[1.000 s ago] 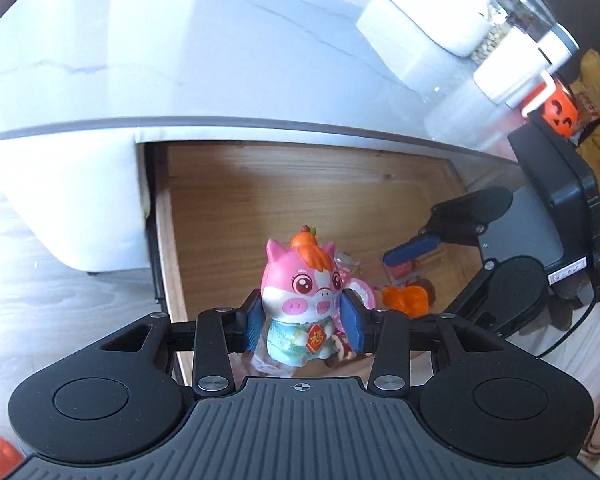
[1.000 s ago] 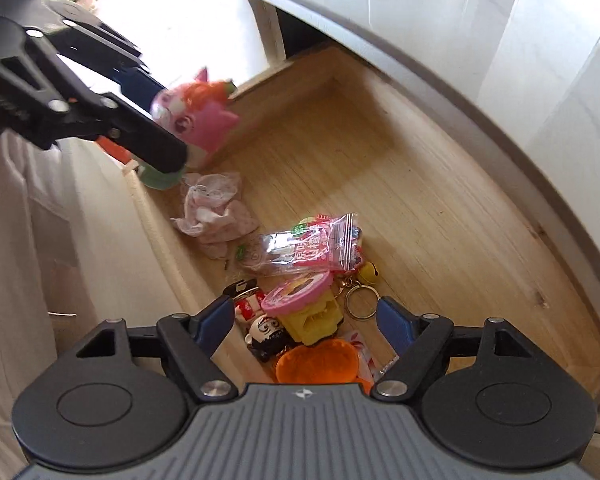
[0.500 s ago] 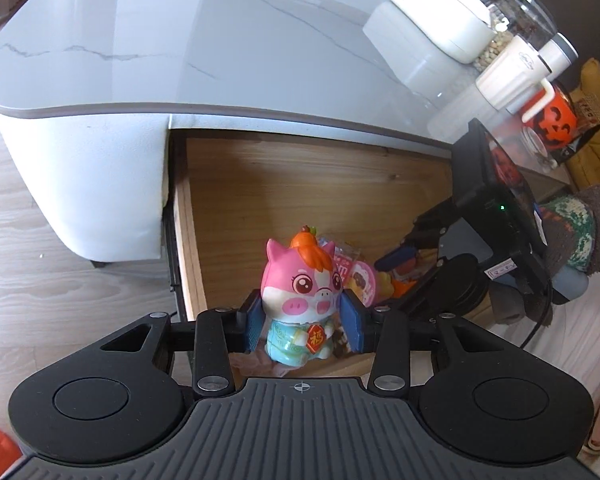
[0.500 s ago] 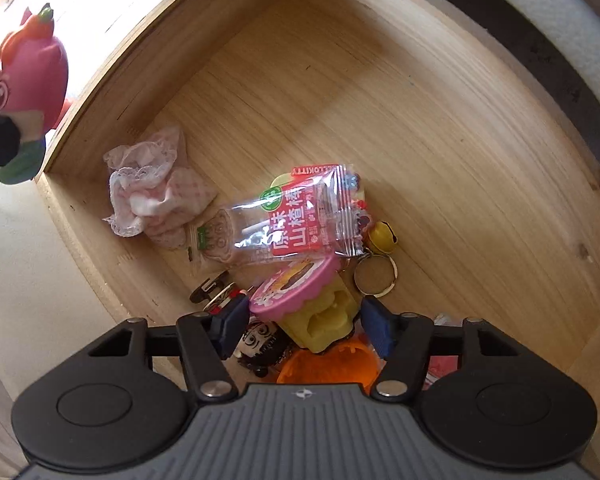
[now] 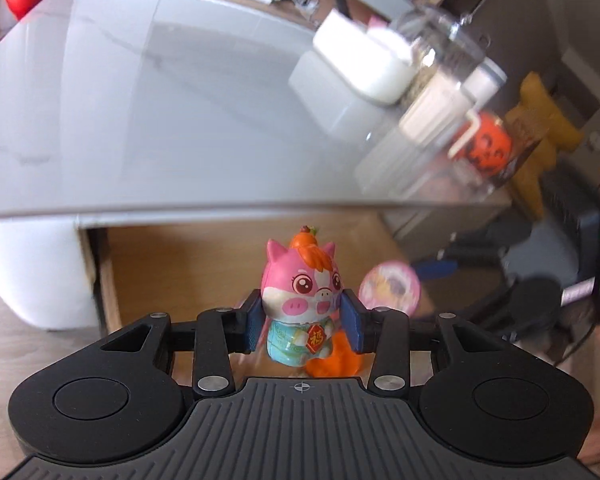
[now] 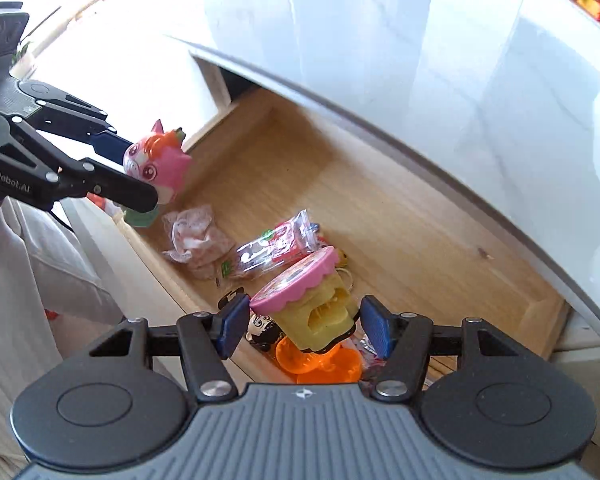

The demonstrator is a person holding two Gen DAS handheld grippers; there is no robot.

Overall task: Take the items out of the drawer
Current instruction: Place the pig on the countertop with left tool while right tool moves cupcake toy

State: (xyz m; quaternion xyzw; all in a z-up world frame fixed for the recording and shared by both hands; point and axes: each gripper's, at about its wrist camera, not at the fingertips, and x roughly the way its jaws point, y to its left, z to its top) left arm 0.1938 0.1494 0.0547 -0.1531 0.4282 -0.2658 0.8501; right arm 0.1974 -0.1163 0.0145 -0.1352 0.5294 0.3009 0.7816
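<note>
Left gripper (image 5: pixel 302 322): my jaws pinch one pink pig figurine (image 5: pixel 300 296), upright, pads pressed on both its flanks, held above the near edge of the drawer (image 5: pixel 188 264).

Right gripper (image 6: pixel 302 326): my jaws hold one yellow toy with a pink scalloped lid (image 6: pixel 312 300), lifted clear of the pile. Its right side meets the right pad; a small gap shows at the left pad, so how firm the grip is I cannot tell.

Drawer, one, wooden, pulled open under the white counter (image 6: pixel 480 100). Contents counted in the right wrist view:
- one crumpled lace cloth (image 6: pixel 196 240), near the front left corner
- one clear snack packet with red print (image 6: pixel 276 246), just beside the cloth
- one small black-and-white figure (image 6: pixel 262 326), partly hidden under the yellow toy
- one orange plastic piece (image 6: pixel 324 362), below the yellow toy
- one key ring (image 6: pixel 350 276), mostly hidden

Counter, far end, left wrist view, blurred: one white box (image 5: pixel 364 64), one clear jar (image 5: pixel 440 48), one orange pumpkin cup (image 5: pixel 488 148).
</note>
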